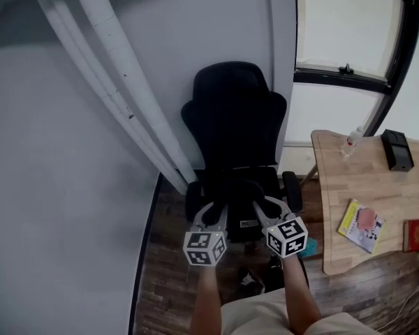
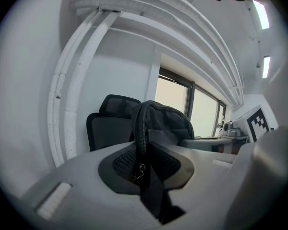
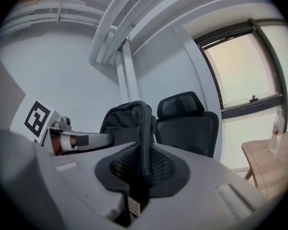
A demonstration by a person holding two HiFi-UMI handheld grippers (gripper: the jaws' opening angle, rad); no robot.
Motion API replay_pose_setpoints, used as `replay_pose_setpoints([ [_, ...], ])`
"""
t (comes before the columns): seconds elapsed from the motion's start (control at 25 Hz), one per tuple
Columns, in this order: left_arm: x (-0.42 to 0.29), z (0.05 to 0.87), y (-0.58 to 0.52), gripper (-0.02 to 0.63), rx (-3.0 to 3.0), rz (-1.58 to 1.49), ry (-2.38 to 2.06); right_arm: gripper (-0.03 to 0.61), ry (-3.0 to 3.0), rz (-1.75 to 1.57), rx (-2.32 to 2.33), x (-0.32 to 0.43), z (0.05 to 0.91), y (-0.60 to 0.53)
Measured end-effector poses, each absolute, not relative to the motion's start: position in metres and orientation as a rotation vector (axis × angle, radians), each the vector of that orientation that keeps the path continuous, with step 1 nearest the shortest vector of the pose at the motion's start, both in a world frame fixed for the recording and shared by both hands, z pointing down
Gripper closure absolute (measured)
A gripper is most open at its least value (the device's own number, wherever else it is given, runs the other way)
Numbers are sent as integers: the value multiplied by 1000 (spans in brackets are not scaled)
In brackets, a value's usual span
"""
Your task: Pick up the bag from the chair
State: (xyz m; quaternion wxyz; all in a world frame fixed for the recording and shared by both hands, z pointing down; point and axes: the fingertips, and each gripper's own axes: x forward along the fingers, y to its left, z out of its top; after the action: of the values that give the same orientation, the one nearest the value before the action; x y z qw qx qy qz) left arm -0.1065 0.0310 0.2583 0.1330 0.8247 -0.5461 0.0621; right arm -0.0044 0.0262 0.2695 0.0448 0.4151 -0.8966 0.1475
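Observation:
A black office chair [image 1: 234,117] stands against the white wall. The black bag [image 1: 236,197] is over its seat, dark on dark, and I cannot tell whether it still rests there. My left gripper [image 1: 213,218] and right gripper [image 1: 269,211] are at the bag's near side, one on each side. In the left gripper view the left gripper [image 2: 146,164] is shut on a black bag strap [image 2: 142,128], with the bag [image 2: 170,123] and chair [image 2: 108,123] behind. The right gripper [image 3: 141,169] is shut on the other strap [image 3: 145,128] of the bag [image 3: 120,123].
A wooden table [image 1: 384,190] stands right of the chair with a bottle [image 1: 350,144], a black box [image 1: 397,150], a colourful book [image 1: 361,225] and a red book [image 1: 417,234]. White pipes [image 1: 119,82] run down the wall at left. Shoes [image 1: 250,279] lie on the wood floor.

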Motion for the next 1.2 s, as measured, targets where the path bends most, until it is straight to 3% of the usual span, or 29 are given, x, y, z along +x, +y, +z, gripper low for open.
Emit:
replay_pose_setpoints([
  [1.2, -18, 249, 206, 551, 2265, 43, -1865, 525, -2842, 231, 1082, 79, 253, 173],
])
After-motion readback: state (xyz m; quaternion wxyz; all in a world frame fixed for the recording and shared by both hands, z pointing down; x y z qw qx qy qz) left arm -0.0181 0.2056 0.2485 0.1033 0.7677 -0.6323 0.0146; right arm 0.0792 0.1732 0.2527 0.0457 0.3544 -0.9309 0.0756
